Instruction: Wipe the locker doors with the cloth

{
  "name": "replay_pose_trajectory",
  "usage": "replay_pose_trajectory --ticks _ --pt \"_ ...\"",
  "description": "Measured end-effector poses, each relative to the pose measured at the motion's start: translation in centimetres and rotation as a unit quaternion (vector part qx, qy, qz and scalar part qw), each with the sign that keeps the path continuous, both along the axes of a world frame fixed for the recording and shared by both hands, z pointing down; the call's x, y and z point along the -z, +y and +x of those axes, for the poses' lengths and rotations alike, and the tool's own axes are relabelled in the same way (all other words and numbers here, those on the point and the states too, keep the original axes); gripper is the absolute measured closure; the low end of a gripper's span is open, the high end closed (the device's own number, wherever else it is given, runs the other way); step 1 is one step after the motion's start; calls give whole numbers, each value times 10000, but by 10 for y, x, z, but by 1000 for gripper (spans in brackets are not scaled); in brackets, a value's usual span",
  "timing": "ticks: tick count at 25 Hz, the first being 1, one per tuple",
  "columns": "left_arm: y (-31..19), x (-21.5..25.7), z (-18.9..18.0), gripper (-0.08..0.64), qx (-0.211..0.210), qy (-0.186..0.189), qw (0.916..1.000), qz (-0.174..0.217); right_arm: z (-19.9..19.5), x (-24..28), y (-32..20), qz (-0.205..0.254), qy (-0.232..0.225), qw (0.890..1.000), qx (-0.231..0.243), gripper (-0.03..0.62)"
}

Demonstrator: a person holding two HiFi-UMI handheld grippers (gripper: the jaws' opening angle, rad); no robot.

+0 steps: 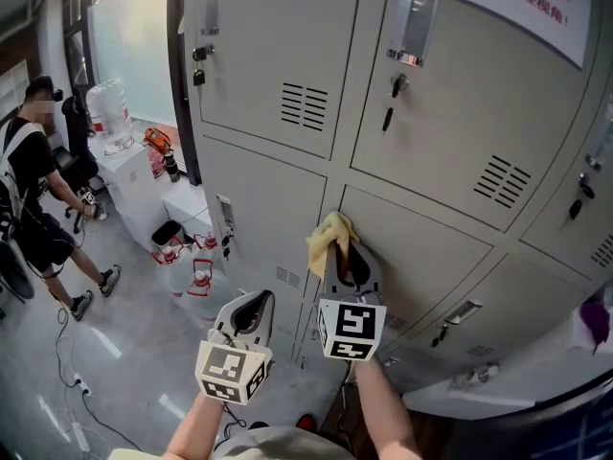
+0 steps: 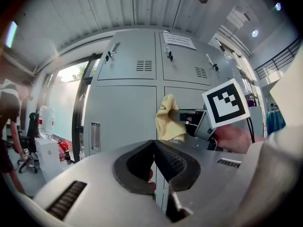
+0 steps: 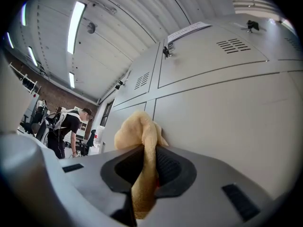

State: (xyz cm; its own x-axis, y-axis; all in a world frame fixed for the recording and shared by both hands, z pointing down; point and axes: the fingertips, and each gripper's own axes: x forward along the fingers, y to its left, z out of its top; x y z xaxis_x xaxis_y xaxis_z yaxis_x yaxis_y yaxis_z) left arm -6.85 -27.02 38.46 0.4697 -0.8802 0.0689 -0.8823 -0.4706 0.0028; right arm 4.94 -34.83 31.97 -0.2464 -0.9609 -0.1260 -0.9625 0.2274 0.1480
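A bank of grey locker doors (image 1: 278, 56) fills the head view. My right gripper (image 1: 343, 249) is shut on a yellow cloth (image 1: 330, 236), whose bunched end presses against a lower locker door (image 1: 421, 257) near the seam between two doors. In the right gripper view the cloth (image 3: 139, 141) sticks out past the jaws against the grey door (image 3: 227, 117). My left gripper (image 1: 251, 312) hangs lower left, away from the lockers, jaws shut with nothing between them. In the left gripper view its closed pads (image 2: 152, 162) point at the lockers, with the cloth (image 2: 169, 118) beyond.
A person (image 1: 34, 190) bends over at the far left beside a white cabinet (image 1: 144, 175) with a water bottle (image 1: 110, 113). Red extinguishers (image 1: 198, 276) stand on the floor by the lockers. Cables (image 1: 72, 372) lie on the floor. A printed notice (image 1: 536, 3) is stuck high on the right door.
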Motion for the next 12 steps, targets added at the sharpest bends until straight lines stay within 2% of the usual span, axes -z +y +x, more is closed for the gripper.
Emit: replay_pose_trajectory --ticks 12 --pt "4 0 10 537 -103 -17 9999 0 17 -3 7 -37 -12 9999 -150 523"
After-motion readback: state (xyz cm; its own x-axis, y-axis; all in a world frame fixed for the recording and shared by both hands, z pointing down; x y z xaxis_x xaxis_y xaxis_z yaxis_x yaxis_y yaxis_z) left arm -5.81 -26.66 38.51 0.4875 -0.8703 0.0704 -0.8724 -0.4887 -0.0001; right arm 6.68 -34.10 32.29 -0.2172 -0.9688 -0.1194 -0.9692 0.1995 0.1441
